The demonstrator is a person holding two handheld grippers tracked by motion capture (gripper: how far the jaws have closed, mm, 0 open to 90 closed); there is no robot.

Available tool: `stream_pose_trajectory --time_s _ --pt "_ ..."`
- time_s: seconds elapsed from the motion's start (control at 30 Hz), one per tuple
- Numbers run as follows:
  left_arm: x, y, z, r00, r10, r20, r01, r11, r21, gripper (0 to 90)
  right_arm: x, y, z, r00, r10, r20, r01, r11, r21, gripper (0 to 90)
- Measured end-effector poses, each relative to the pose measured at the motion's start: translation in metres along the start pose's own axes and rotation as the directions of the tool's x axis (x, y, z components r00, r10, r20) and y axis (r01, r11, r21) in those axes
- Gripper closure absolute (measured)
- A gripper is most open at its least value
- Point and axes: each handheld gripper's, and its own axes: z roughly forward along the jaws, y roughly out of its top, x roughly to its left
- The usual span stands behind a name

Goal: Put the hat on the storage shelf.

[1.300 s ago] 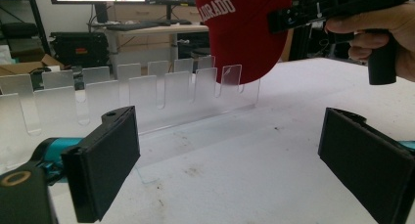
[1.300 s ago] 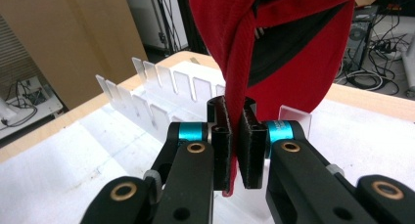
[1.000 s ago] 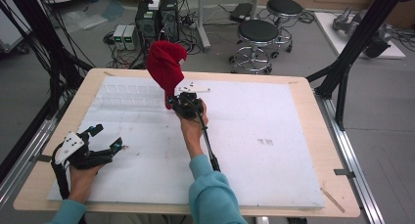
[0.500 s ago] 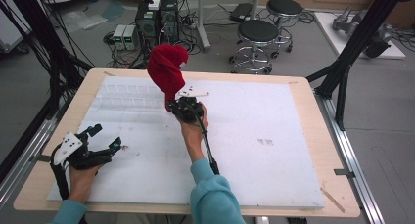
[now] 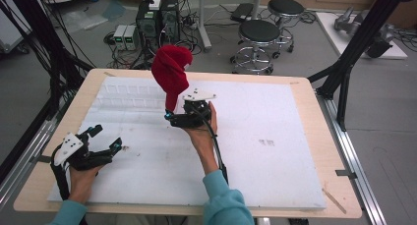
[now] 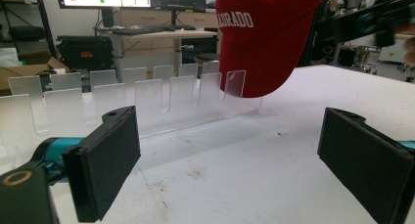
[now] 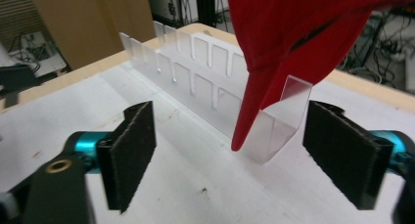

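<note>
White foam board covers the wooden table (image 5: 305, 87) in front of me, in a workshop with stools and cables on the floor beyond its far edge.

On that board, toward the far middle, a red cap (image 5: 171, 72) hangs on the right-hand end tab of a clear plastic rack (image 6: 147, 101). The cap sits upright on the tab with its brim pointing down toward the board, and white lettering shows on its front in the left gripper view. In the right gripper view the brim tip (image 7: 238, 145) hangs just in front of the clear tab.

My right gripper (image 5: 173, 118) is just on the near side of the cap, pointing at it. Its jaws have just been opening and now stand wide, the black pads on either side of the brim and the tab without pressing on either. It has hold of nothing.

The rack runs in two rows of upright clear tabs from the cap away to the left, along the far part of the board.

My left gripper (image 5: 105, 139) rests at the near left of the board, well apart from the cap. Its jaws are spread wide with only bare board between them.
</note>
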Motion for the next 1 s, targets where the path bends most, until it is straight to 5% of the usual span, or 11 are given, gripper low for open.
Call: stream_pose_trajectory --time_s 0.13,0.33,0.63,1.0 --pt "0.000 0.000 0.000 1.0000 0.002 -0.001 -0.002 1.0000 0.002 8.9 0.000 -0.002 -0.033 0.9983 -0.048 0.035 0.050 0.9969 -0.060 15.5" --pt "0.000 0.000 0.000 1.0000 0.003 0.002 -0.003 1.0000 0.001 8.9 -0.015 -0.012 -0.095 0.9969 -0.032 0.072 0.040 0.9938 -0.104 12.4" --pt "0.001 0.000 0.000 1.0000 -0.006 -0.001 0.006 1.0000 -0.001 9.0 -0.056 -0.066 -0.180 0.9771 0.002 0.213 0.020 0.9945 -0.103 12.1" --pt "0.001 0.000 -0.001 1.0000 -0.007 0.000 0.007 1.0000 -0.006 8.9 -0.072 -0.137 -0.221 0.9668 -0.019 0.255 0.064 0.9835 -0.169 11.5"
